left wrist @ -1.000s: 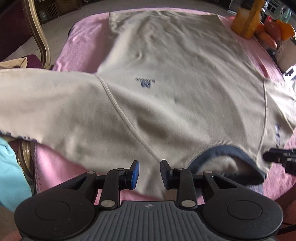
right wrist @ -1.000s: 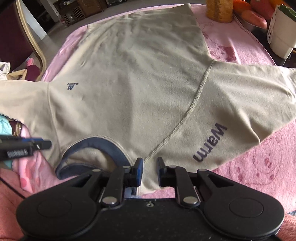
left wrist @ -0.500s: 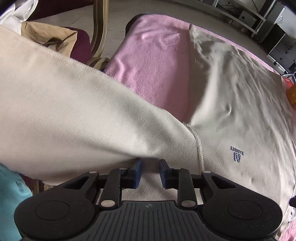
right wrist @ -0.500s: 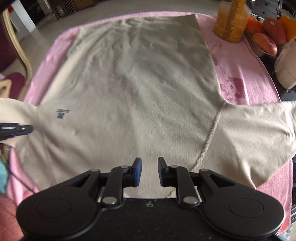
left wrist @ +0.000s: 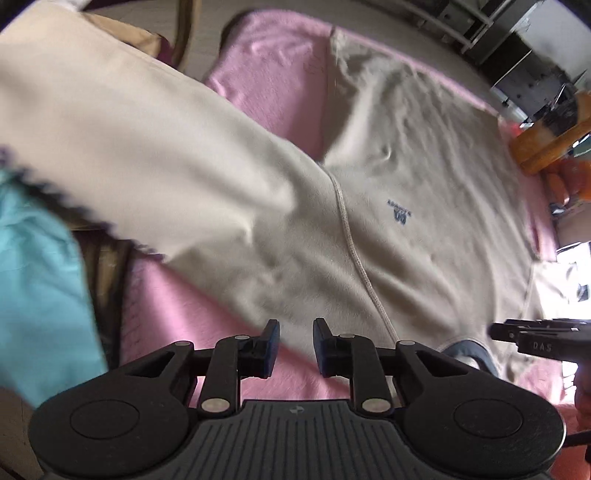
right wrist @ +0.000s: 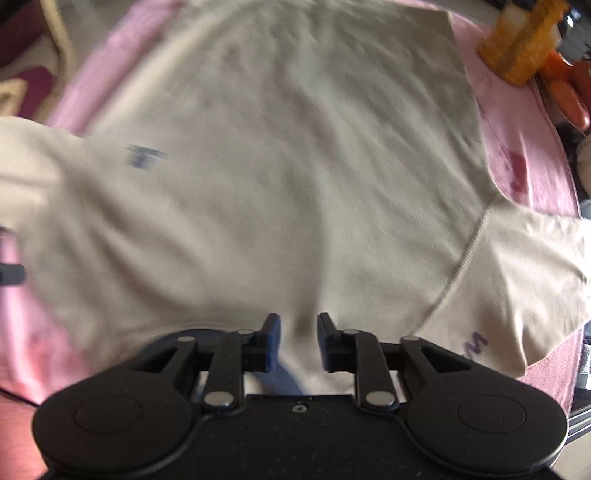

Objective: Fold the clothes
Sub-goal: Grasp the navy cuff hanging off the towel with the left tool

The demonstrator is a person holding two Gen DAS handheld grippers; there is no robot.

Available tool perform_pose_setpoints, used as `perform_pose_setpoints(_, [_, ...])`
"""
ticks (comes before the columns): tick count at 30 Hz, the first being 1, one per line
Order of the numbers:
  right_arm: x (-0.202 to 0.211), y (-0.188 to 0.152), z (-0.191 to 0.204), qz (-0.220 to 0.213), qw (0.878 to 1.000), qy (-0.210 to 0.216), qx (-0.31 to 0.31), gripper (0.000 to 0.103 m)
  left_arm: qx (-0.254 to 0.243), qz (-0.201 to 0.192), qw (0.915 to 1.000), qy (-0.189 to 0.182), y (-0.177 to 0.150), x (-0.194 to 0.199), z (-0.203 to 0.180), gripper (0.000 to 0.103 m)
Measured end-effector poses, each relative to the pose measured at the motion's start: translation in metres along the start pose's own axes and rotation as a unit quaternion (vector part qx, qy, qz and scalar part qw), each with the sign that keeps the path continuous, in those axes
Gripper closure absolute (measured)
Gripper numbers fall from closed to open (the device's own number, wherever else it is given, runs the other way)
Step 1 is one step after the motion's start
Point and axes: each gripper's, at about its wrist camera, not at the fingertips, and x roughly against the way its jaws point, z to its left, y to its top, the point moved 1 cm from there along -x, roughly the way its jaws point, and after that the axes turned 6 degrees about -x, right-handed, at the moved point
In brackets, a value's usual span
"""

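A beige sweatshirt [left wrist: 406, 177] with a navy collar [left wrist: 469, 354] lies face up on a pink cloth [left wrist: 280, 85]; it also fills the right wrist view [right wrist: 288, 177]. Its left sleeve [left wrist: 129, 147] stretches off the table to the left. My left gripper [left wrist: 295, 349] is open and empty over the sleeve's near edge by the shoulder seam. My right gripper [right wrist: 295, 341] is open and empty above the neck; it shows at the right edge of the left wrist view [left wrist: 539, 339]. The right sleeve [right wrist: 524, 288] bears purple lettering.
An orange-yellow container [right wrist: 521, 48] and orange fruit [right wrist: 569, 99] stand at the table's far right. A wooden chair [left wrist: 184, 33] with clothes stands on the left. A turquoise garment [left wrist: 40, 288] lies low on the left.
Both views are blurred with motion. My left gripper has pulled back and right, off the sleeve's underside to its near edge. My right gripper has moved closer over the neck.
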Motion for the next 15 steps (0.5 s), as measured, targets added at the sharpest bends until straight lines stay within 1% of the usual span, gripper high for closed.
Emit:
perform_pose_setpoints(1, [0.013,0.0,0.007,-0.002,1.0,0.023,0.0,0.06,0.016,-0.015,0.9997,-0.009,-0.002,0.016,0.011,0.083])
perform_pose_setpoints(2, [0.027,0.0,0.017,-0.008,0.999,0.045,0.005,0.055,0.036,-0.031,0.9988,-0.016,-0.005,0.032,0.023,0.083])
perform_pose_setpoints(3, [0.041,0.0,0.026,-0.014,0.998,0.067,0.01,0.055,0.056,-0.045,0.9972,-0.02,-0.008,0.048,0.035,0.083])
perform_pose_setpoints(4, [0.054,-0.001,0.039,-0.021,0.996,0.078,0.023,0.055,0.069,-0.06,0.9957,-0.014,-0.008,0.064,0.047,0.083])
perform_pose_setpoints(8, [0.095,0.002,0.099,-0.051,0.99,0.111,0.069,0.055,0.102,-0.115,0.9876,0.032,0.0,0.123,0.093,0.083])
perform_pose_setpoints(11, [0.116,0.01,0.143,-0.071,0.985,0.127,0.093,0.055,0.111,-0.148,0.9811,0.057,0.019,0.161,0.118,0.082])
perform_pose_setpoints(12, [0.121,0.013,0.154,-0.076,0.984,0.132,0.097,0.055,0.114,-0.158,0.9788,0.065,0.026,0.172,0.126,0.08])
perform_pose_setpoints(14, [0.122,0.019,0.172,-0.074,0.982,0.139,0.102,0.055,0.119,-0.171,0.9756,0.07,0.039,0.185,0.138,0.067])
perform_pose_setpoints(15, [0.122,0.021,0.179,-0.072,0.982,0.143,0.103,0.055,0.125,-0.175,0.9743,0.067,0.045,0.189,0.146,0.067])
